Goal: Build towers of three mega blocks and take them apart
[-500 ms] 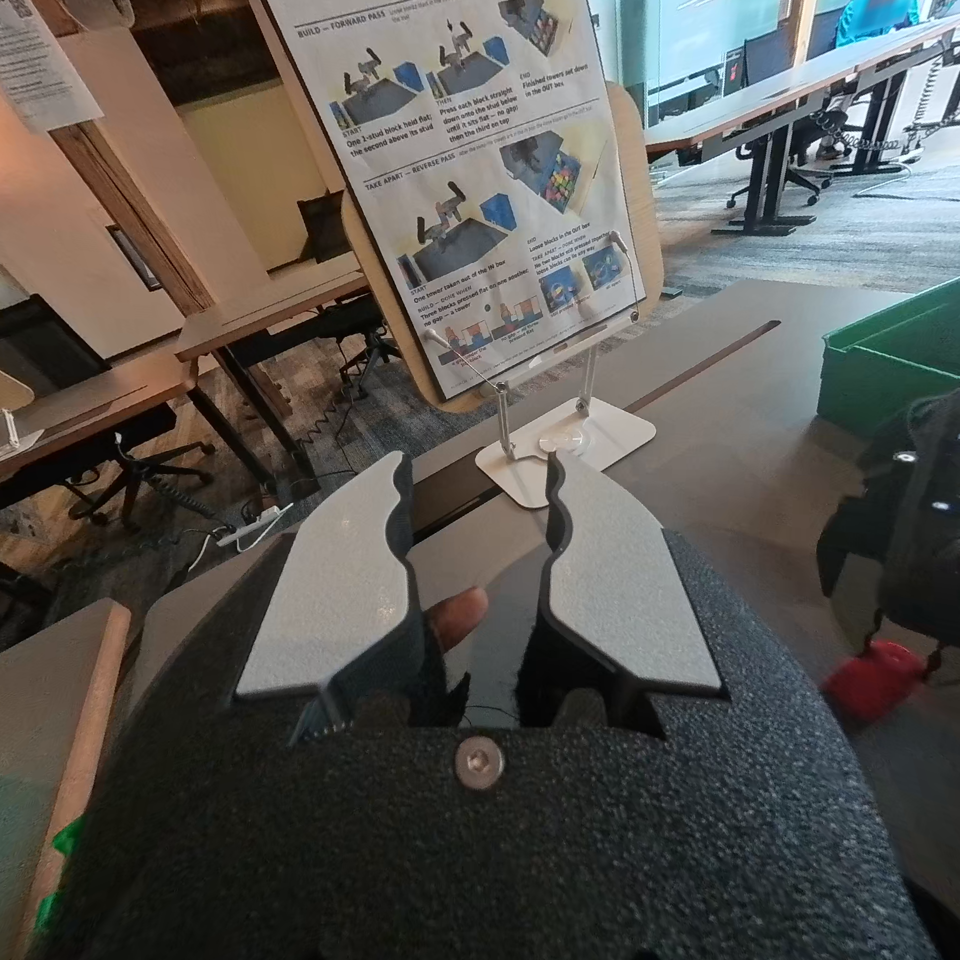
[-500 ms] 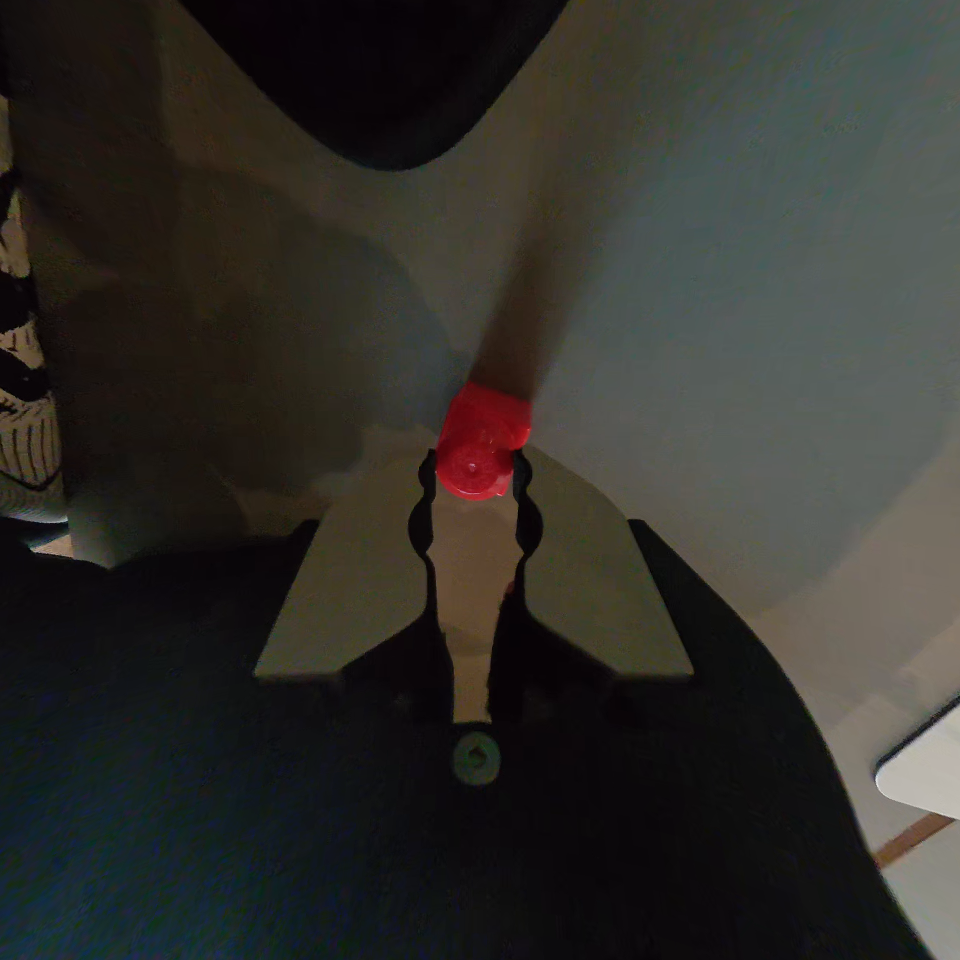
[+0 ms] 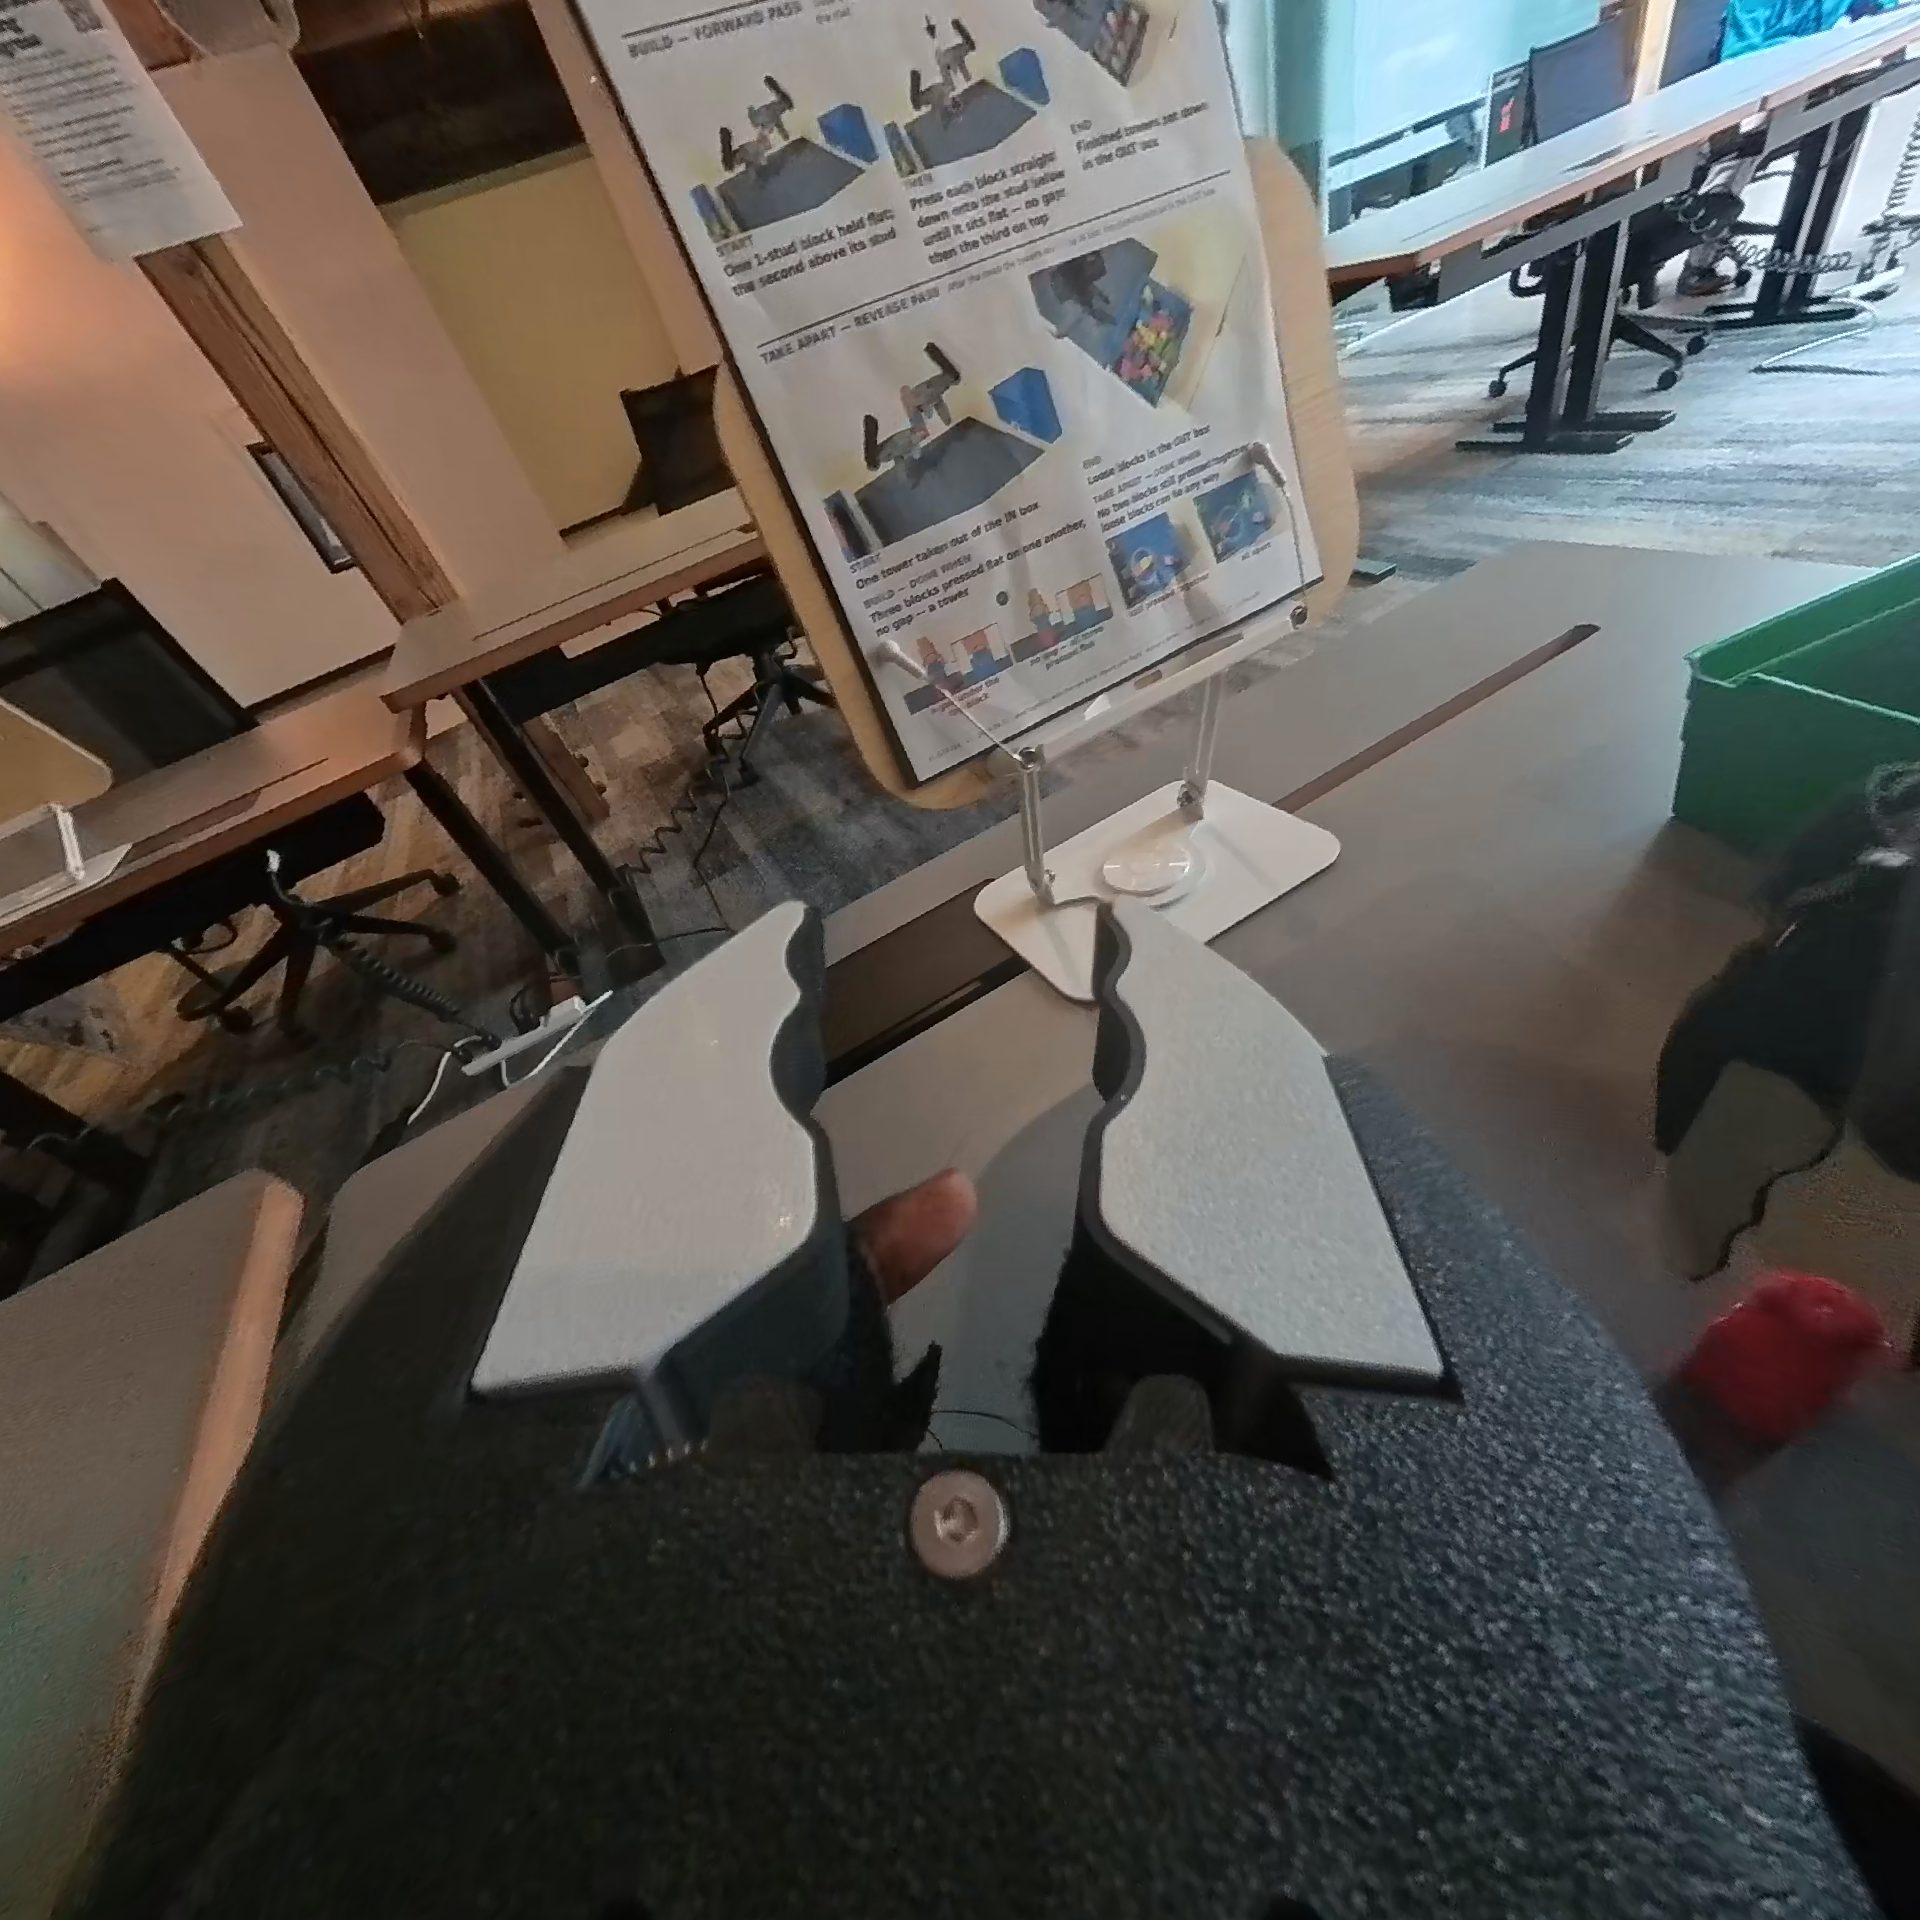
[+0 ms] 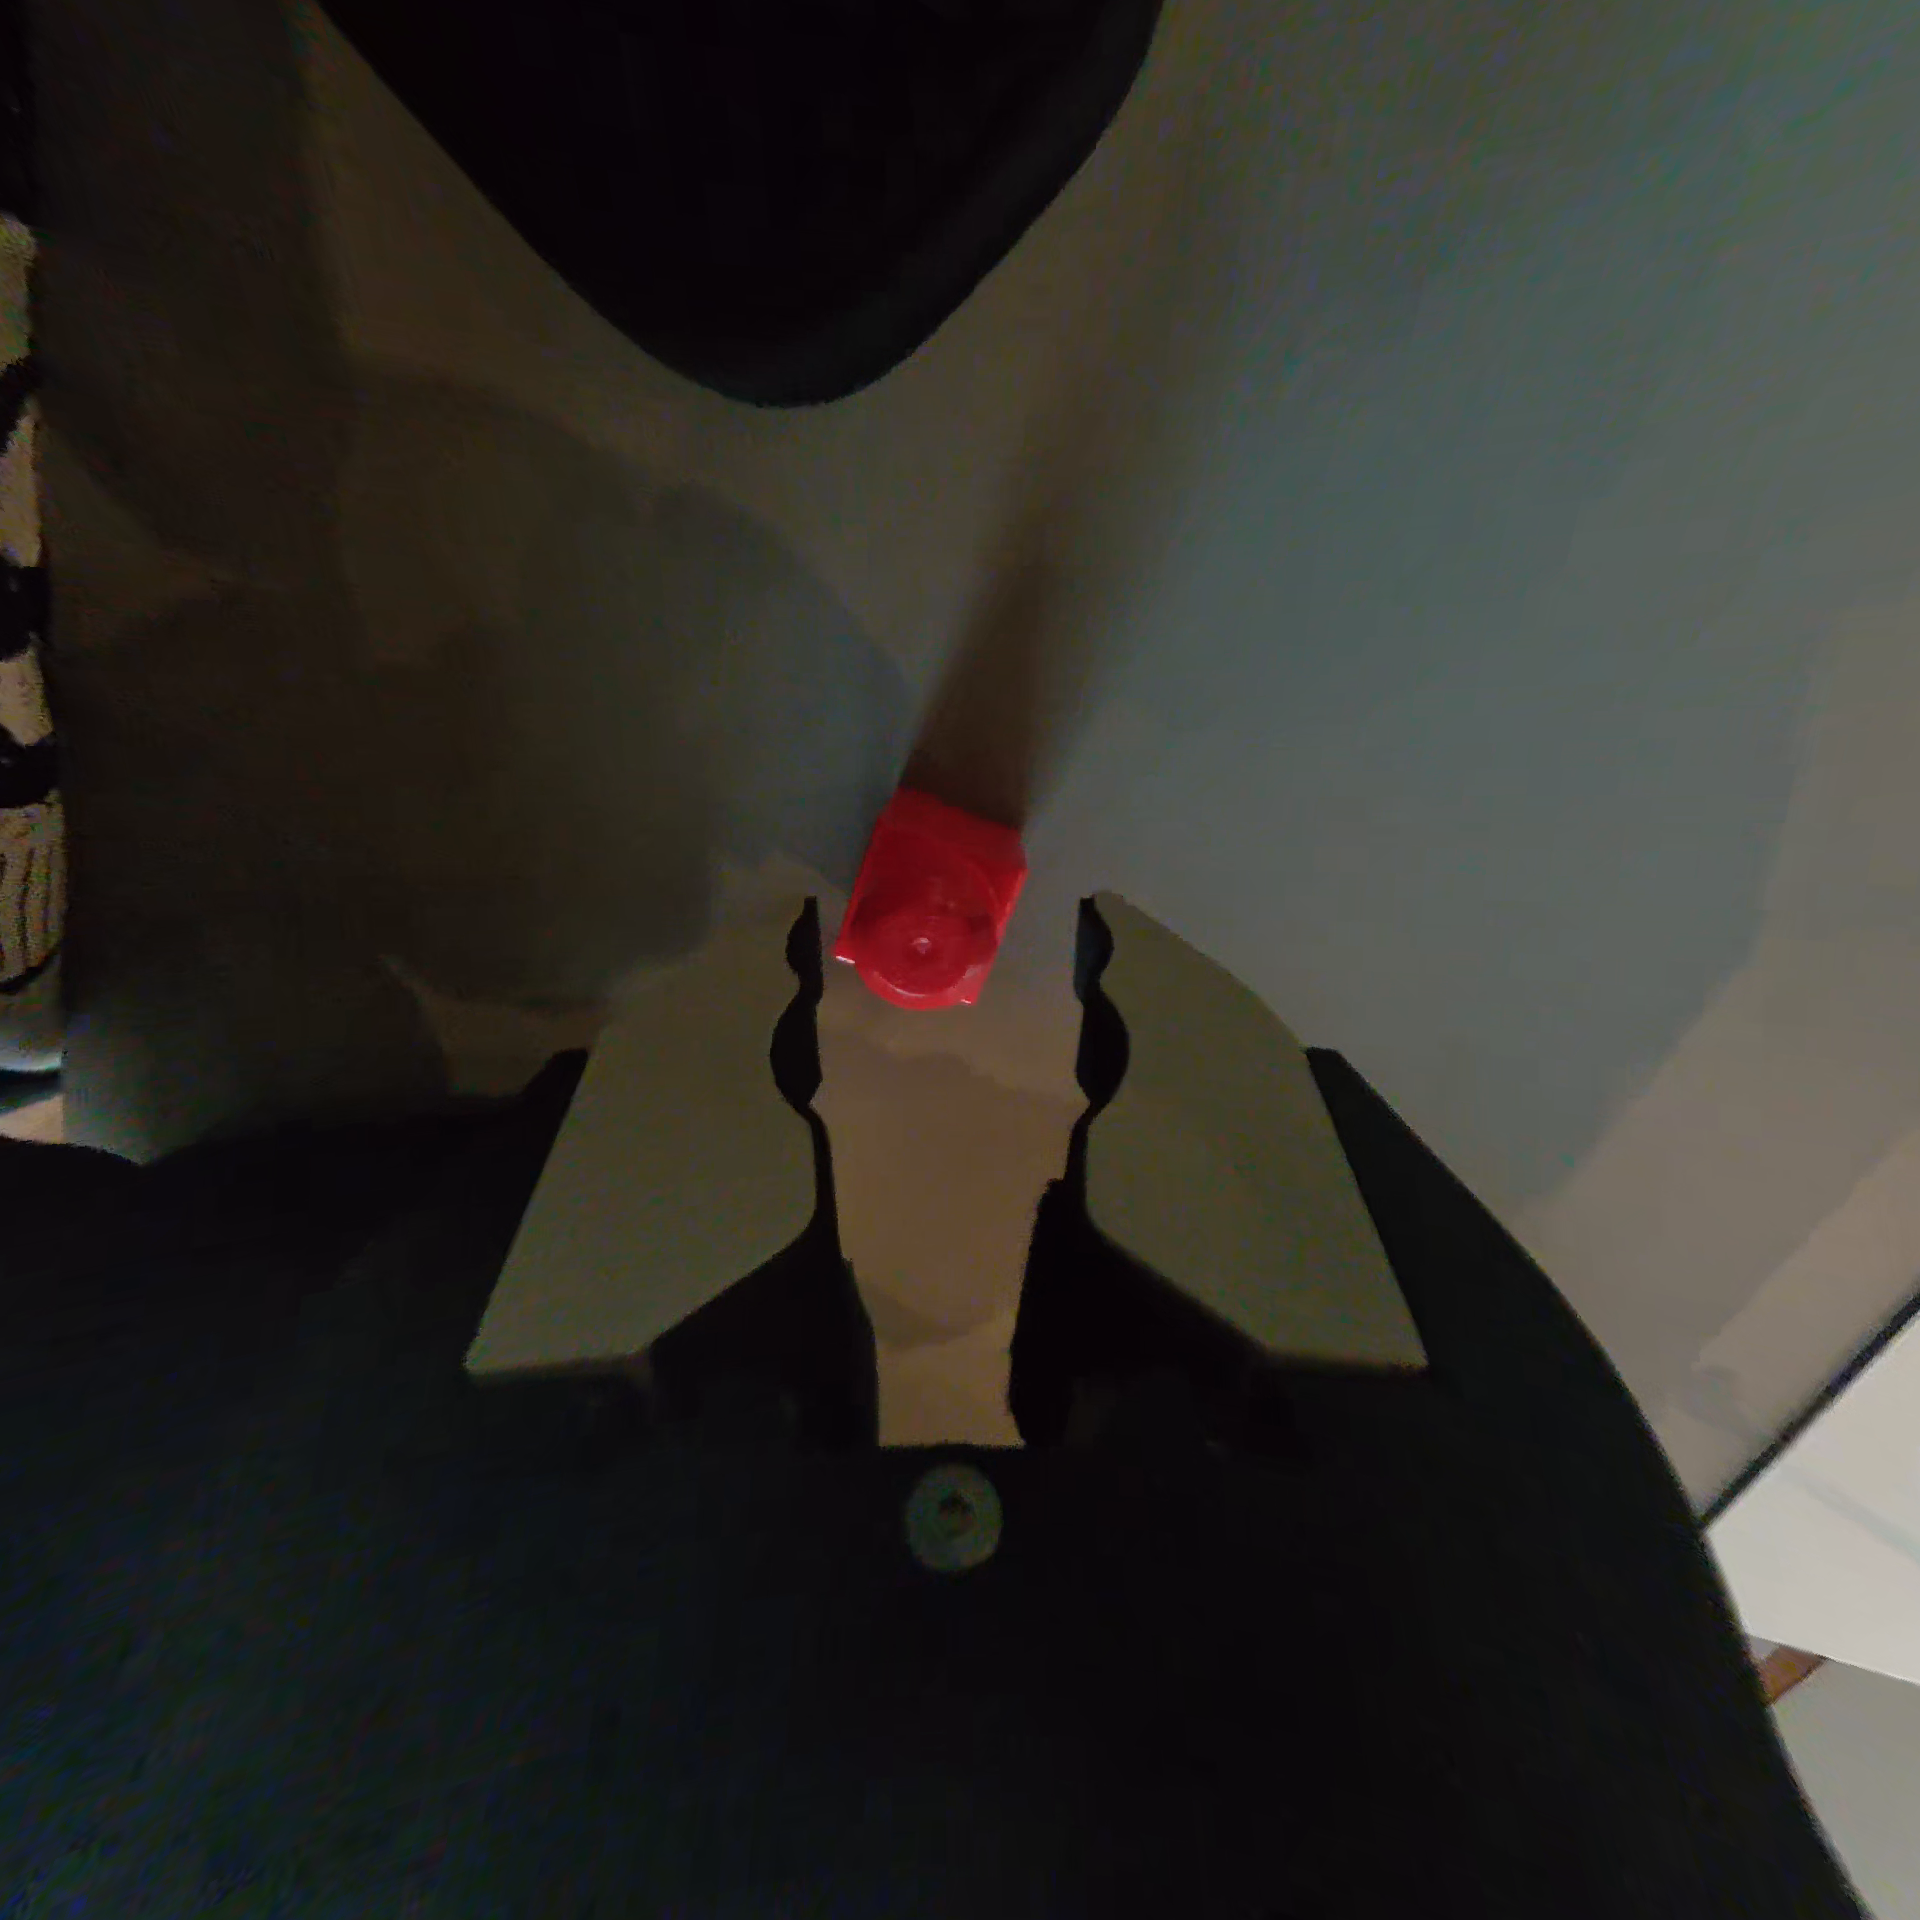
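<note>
Here the right gripper [image 4: 945,914], with grey wavy-edged fingers on a black textured body, points down at the dark grey tabletop [image 4: 1455,623] with its jaws spread wide and gripping nothing. The small red one-stud plastic block [image 4: 930,914] sits on that tabletop between the fingertips, close to the left finger and clear of the right one, stud facing the camera. The left gripper [image 3: 951,925] hangs above the same tabletop, its jaws also parted and empty, a fingertip [image 3: 920,1226] of the person showing in the gap behind them. From the left wrist view the red block [image 3: 1782,1351] lies right of the left gripper, blurred, under the dark shape of the right gripper. Beyond the block along the tabletop stands an instruction sheet on a white metal stand [image 3: 1153,894], and right of that a green plastic bin [image 3: 1808,717].
</note>
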Motion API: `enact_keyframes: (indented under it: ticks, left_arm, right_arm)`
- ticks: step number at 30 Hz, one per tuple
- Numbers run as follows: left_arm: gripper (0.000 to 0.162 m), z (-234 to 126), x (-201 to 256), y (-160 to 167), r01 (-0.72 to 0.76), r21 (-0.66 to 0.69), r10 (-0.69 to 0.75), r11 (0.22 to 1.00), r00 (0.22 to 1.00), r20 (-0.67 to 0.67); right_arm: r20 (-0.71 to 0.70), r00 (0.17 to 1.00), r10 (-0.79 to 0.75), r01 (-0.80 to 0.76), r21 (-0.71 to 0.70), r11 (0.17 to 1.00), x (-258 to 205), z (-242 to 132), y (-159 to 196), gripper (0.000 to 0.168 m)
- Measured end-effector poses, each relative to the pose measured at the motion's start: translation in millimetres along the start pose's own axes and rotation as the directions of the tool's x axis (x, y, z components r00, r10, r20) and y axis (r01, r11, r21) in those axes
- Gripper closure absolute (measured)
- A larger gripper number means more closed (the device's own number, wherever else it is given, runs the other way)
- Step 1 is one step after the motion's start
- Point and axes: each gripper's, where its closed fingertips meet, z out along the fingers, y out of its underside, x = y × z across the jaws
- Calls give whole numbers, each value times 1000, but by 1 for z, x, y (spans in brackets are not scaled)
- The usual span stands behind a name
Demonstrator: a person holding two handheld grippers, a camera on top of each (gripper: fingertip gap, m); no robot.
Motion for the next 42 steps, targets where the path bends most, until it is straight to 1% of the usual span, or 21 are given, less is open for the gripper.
enact_keyframes:
  ticks: [1,4,6,7,10,12,15,18,22,25,29,32,34,35,36,37,39,42]
  left_arm:
    - [113,-1,-3,2,5,-9,-5,1000,1000,9]
    - [113,-7,-15,14,77,-57,-75,995,997,34]
    - [114,-12,-25,21,128,-73,-124,989,991,59]
    - [114,-15,-31,25,145,-83,-138,986,987,77]
    - [114,-27,-53,44,191,-133,-168,973,971,171]
    - [114,-36,-71,63,230,-182,-181,956,951,252]
    - [114,-44,-93,98,317,-244,-230,917,917,327]
    - [112,-46,-111,144,433,-336,-284,836,866,411]
    - [104,-33,-100,191,500,-466,-355,729,860,367]
    - [101,-28,-96,222,493,-577,-312,651,867,389]
    - [103,-17,-90,241,479,-638,-293,604,877,381]
    - [103,-18,-88,259,463,-698,-251,546,886,391]
    - [105,-15,-84,265,457,-712,-265,533,889,373]
    - [112,-14,-83,268,454,-721,-261,524,891,371]
    - [124,-15,-84,272,444,-733,-242,516,896,373]
    - [125,-15,-85,274,434,-739,-224,515,900,373]
    - [125,-14,-85,272,434,-729,-233,529,900,367]
    - [125,-17,-93,263,431,-704,-210,565,900,382]
  right_arm:
    - [-22,1000,3,-2,41,999,3,-5,-4,119]
    - [-146,989,35,-2,214,977,21,-31,-20,106]
    - [-270,959,82,13,332,943,39,-56,-27,95]
    - [-318,941,113,19,385,923,46,-68,-28,91]
    - [-403,890,211,26,509,861,58,-101,-26,87]
    - [-430,864,260,23,550,835,62,-115,-20,87]
    - [-470,828,305,11,559,829,66,-127,-10,86]
    - [-486,815,316,8,555,832,66,-131,-7,84]
    - [-504,810,300,16,530,848,64,-129,-7,83]
    - [-514,811,280,16,498,867,64,-124,-6,83]
    - [-509,816,273,9,483,875,64,-121,-5,82]
    - [-510,815,275,6,482,876,64,-120,-4,82]
    - [-510,815,274,7,482,876,63,-121,-3,82]
    - [-510,816,272,9,481,877,63,-121,-3,82]
    - [-511,815,271,9,480,877,63,-120,-3,82]
    - [-511,816,270,8,478,878,63,-120,-3,82]
    - [-510,818,266,11,477,879,62,-120,-4,82]
    - [-503,823,265,19,490,872,61,-120,-6,83]
